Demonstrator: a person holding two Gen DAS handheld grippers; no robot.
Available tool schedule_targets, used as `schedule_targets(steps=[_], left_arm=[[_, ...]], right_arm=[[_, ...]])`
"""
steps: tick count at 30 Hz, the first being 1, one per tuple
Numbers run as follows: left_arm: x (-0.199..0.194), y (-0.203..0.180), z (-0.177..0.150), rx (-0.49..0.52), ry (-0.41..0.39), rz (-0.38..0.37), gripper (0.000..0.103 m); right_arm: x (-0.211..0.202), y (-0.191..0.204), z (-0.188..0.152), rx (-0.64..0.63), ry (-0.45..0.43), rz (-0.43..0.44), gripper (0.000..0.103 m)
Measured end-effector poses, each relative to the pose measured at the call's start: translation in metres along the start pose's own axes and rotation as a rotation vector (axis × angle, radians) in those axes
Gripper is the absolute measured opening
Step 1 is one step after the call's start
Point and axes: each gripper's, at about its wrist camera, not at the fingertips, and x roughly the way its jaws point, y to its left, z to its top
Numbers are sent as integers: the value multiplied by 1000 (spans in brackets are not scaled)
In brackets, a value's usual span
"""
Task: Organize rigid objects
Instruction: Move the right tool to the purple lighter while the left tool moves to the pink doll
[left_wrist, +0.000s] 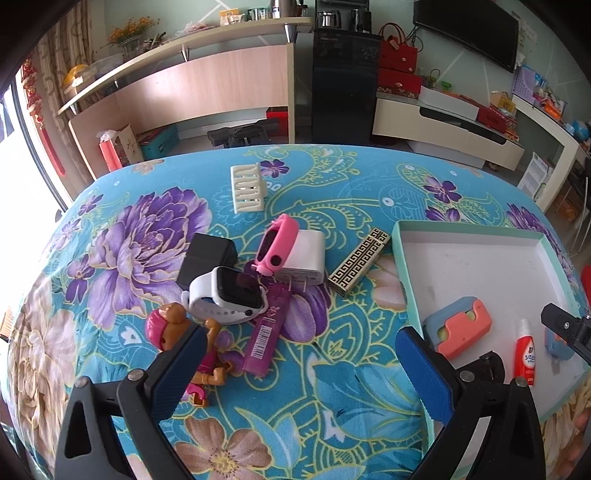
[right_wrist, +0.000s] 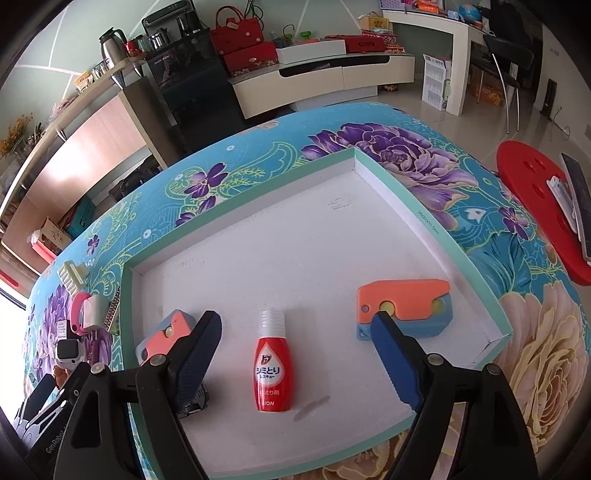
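Note:
My left gripper (left_wrist: 299, 343) hangs open over the flowered tablecloth, nothing between its blue pads. Its left finger (left_wrist: 184, 354) is just in front of a small doll (left_wrist: 166, 328). Beyond lie a white smartwatch (left_wrist: 225, 295), a purple lighter (left_wrist: 266, 332), a pink band (left_wrist: 277, 243), a white charger (left_wrist: 308, 258), a black box (left_wrist: 207, 254) and a gold-patterned lighter (left_wrist: 358, 262). My right gripper (right_wrist: 295, 325) stands open over the white tray (right_wrist: 236, 206). A red bottle (right_wrist: 271, 373) rests between its fingers, untouched. Two orange-and-blue pieces (right_wrist: 402, 306) (right_wrist: 166, 336) lie on either side.
A cream slotted rack (left_wrist: 246, 188) sits alone further back on the table. A small black object (right_wrist: 194, 402) lies in the tray under my right gripper's left finger. A red stool (right_wrist: 535, 206) with a phone on it stands beside the table. Cabinets lie beyond.

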Motion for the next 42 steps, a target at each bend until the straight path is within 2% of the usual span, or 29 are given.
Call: schedule_targets(steps=[14, 23, 33, 42], left_arm=[[-9, 86, 3, -194, -26, 110, 103], [-19, 134, -4, -298, -43, 153, 103], [-20, 174, -14, -378, -30, 170, 103], [-7, 174, -19, -365, 18, 124, 103]], right_arm=[[8, 73, -13, -153, -10, 110, 84], [10, 124, -30, -258, 0, 203, 84], [20, 177, -53, -369, 40, 269, 84], [31, 208, -73, -450, 80, 271, 84]])
